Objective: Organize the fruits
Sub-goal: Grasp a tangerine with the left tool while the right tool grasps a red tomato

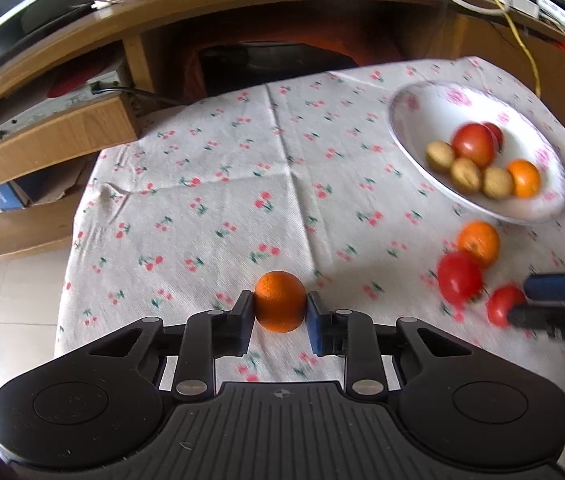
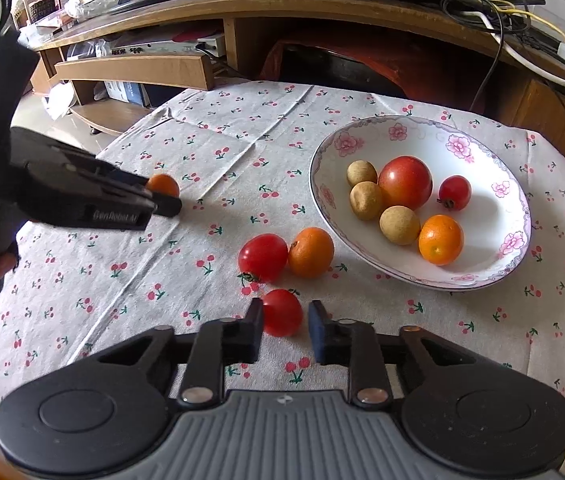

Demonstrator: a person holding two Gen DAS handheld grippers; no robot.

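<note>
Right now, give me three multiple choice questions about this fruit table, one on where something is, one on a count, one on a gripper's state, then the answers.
1. Where is the orange held by the left gripper?
A. in the bowl
B. on the tablecloth left of the bowl
C. on the wooden shelf

2. How many small brown fruits lie in the bowl?
A. one
B. three
C. five

3. How does the right gripper stand around the small tomato?
A. fingers either side, a gap at the blue pad
B. shut with nothing between
C. away from any fruit

Answers: 1 B, the orange sits over the tablecloth. 2 B, three brown fruits show. 3 A, the tomato sits between parted fingers.
</note>
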